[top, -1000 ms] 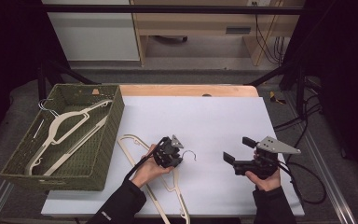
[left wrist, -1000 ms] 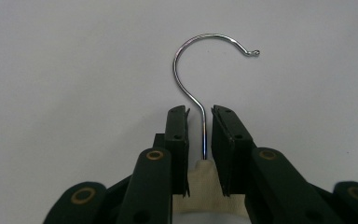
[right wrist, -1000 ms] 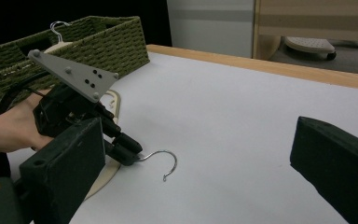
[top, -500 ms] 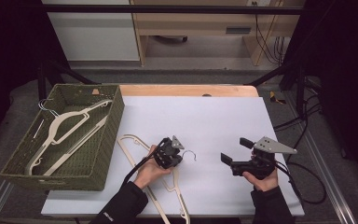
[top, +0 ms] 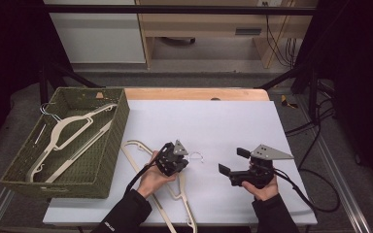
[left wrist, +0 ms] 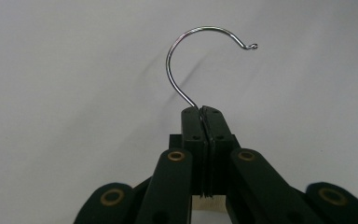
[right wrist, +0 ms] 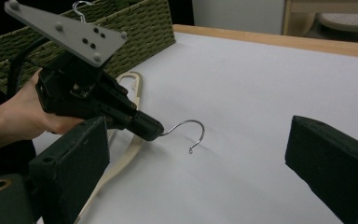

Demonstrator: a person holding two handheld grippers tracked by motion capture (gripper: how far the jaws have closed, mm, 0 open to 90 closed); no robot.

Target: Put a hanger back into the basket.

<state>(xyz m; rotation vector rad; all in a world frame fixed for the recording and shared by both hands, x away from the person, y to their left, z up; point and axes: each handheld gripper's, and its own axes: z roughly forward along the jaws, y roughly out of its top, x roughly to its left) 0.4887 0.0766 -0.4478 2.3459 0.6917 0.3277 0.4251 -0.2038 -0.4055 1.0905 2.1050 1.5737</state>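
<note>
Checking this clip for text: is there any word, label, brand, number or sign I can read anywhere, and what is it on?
None can be read.
Sleeve of the left forearm, high view: a small white mark near the cuff, too small and blurred to read.
Basket, hanger, table and both tools: no print seen.

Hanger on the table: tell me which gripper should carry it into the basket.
Left. The left gripper is shut on the hanger at its hook, nearer the basket; the right gripper is open.
</note>
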